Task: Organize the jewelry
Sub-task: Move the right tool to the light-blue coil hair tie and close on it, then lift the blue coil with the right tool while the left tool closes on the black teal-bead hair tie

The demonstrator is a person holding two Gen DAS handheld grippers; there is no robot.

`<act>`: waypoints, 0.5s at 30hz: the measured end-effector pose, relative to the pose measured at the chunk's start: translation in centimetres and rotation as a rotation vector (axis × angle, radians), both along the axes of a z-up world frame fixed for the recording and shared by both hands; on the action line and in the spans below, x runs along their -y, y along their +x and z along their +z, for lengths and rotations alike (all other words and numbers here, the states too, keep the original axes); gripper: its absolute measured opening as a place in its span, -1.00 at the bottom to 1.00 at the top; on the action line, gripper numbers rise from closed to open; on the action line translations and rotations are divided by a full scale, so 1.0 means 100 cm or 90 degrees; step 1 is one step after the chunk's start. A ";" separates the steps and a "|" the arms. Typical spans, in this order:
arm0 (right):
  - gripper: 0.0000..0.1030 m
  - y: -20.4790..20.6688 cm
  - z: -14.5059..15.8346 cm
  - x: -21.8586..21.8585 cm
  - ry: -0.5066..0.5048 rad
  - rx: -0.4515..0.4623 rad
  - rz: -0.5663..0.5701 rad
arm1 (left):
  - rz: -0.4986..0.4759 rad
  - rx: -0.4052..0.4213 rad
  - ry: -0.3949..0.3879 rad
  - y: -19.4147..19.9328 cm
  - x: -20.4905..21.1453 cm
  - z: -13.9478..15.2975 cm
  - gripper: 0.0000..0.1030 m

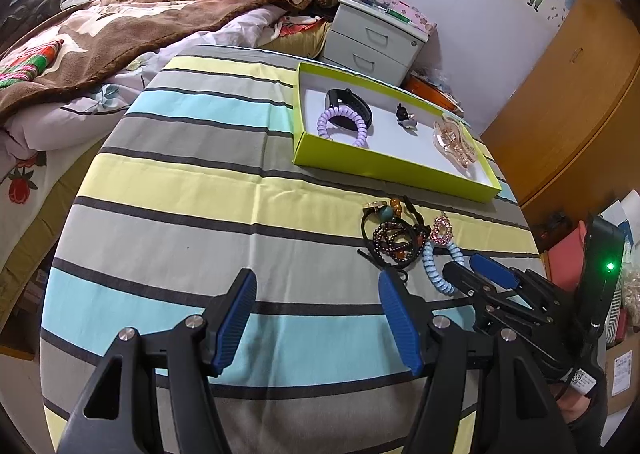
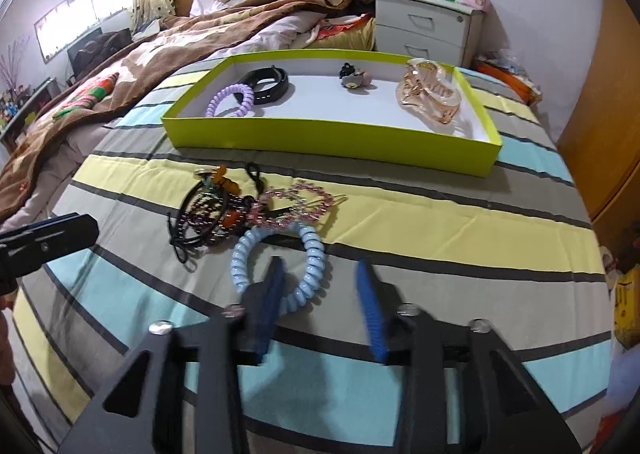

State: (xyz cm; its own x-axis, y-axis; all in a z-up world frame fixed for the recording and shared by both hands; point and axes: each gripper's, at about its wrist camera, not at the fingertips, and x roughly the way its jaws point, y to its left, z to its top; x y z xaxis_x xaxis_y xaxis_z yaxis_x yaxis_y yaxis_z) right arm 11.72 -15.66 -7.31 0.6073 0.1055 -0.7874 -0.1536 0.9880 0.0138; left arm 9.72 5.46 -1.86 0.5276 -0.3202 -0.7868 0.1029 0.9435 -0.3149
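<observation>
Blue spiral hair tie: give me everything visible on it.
The blue spiral hair tie is a pale blue, glossy, plastic-looking coil closed into a ring, lying flat on the striped tablecloth, outside the green tray. Its far edge meets the pink rhinestone clip; the dark bead bracelets lie just beside it. The right tongs are open, one finger overlapping the ring's near edge; contact is unclear.
</observation>
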 end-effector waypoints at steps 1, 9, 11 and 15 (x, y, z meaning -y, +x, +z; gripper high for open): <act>-0.47 -0.001 0.000 0.001 0.000 0.001 0.001 | 0.001 -0.001 0.001 0.000 0.000 0.000 0.27; -0.79 -0.007 0.000 0.015 0.008 0.000 0.010 | -0.001 -0.005 0.014 0.002 0.009 0.000 0.27; -0.79 -0.010 0.001 0.020 0.007 -0.002 0.008 | -0.003 -0.006 0.018 0.003 0.012 0.000 0.27; -0.80 -0.014 0.002 0.035 0.009 0.001 -0.006 | -0.013 -0.009 0.022 0.005 0.022 -0.001 0.27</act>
